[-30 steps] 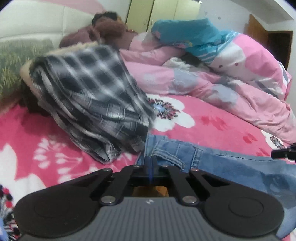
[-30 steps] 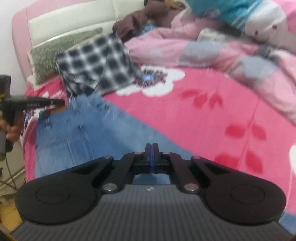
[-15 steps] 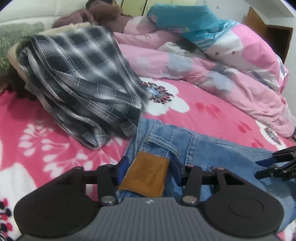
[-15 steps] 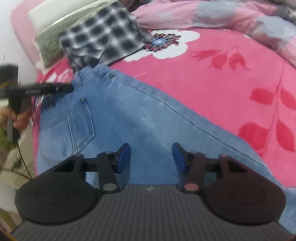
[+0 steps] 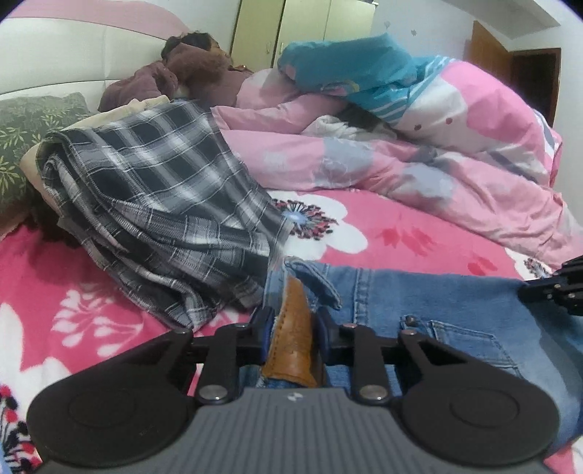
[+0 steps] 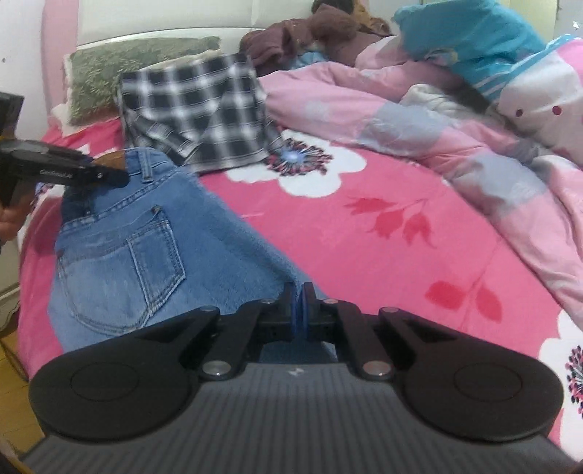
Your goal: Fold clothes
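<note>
Blue jeans [image 5: 437, 302] lie back side up on the pink flowered bed. My left gripper [image 5: 291, 324] is at the waistband. Its jaws are closing, and the pads squeeze the waistband with its brown leather patch [image 5: 291, 350], which stands bunched on edge between them. In the right wrist view the same jeans [image 6: 120, 255] spread to the left, with the left gripper [image 6: 109, 175] holding the waistband corner. My right gripper [image 6: 299, 310] is shut at the near edge of the denim, and the fabric runs up into its pads.
A folded black-and-white plaid shirt [image 5: 156, 204] lies just beyond the waistband, leaning on a green pillow [image 5: 22, 127]. A heaped pink quilt [image 5: 364, 171] and a blue blanket fill the far right. A brown garment lies by the white headboard [image 6: 164, 18].
Half a second ago both grippers stood open over the jeans. Now both have closed on the denim, the left bunching the leather patch upright. The right wrist has rolled slightly.
</note>
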`<state>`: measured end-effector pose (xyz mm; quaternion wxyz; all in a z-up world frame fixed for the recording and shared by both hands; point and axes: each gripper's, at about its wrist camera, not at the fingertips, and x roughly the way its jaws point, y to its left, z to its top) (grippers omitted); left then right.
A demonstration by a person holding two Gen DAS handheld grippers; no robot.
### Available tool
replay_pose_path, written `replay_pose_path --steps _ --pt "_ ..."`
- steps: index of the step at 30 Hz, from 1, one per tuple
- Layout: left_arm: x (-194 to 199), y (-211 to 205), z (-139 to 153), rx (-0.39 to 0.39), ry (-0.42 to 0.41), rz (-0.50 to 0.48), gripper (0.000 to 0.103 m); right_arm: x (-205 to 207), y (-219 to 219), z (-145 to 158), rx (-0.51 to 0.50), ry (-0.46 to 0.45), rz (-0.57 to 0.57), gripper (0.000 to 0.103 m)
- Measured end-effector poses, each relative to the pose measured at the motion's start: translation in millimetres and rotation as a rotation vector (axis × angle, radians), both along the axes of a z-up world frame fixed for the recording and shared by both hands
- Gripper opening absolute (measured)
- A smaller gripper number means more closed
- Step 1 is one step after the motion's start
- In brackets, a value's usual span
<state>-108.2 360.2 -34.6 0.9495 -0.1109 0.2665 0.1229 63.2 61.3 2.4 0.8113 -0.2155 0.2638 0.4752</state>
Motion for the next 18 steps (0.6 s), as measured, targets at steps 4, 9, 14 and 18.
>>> replay_pose_path --steps 4,9,14,18 --pt "7.5 0.3 -2.3 0.004 0.011 -0.003 0.024 6.8 4.1 -6.4 -0.011 -0.019 -0.015 0.001" --pt "15.2 4.1 -7.4 -0.006 0.028 -0.004 0.023 14.2 9.2 -16.8 -0.020 -0.011 -0.024 0.001" --pt "18.7 2.6 -6.1 0.007 0.025 0.000 0.022 18.1 10.5 -22.8 -0.004 0.009 -0.047 0.001" --pt "23.5 2.3 -11.6 0.022 0.055 0.008 0.025 19.9 11.3 -23.5 0.017 0.017 -0.064 0.001"
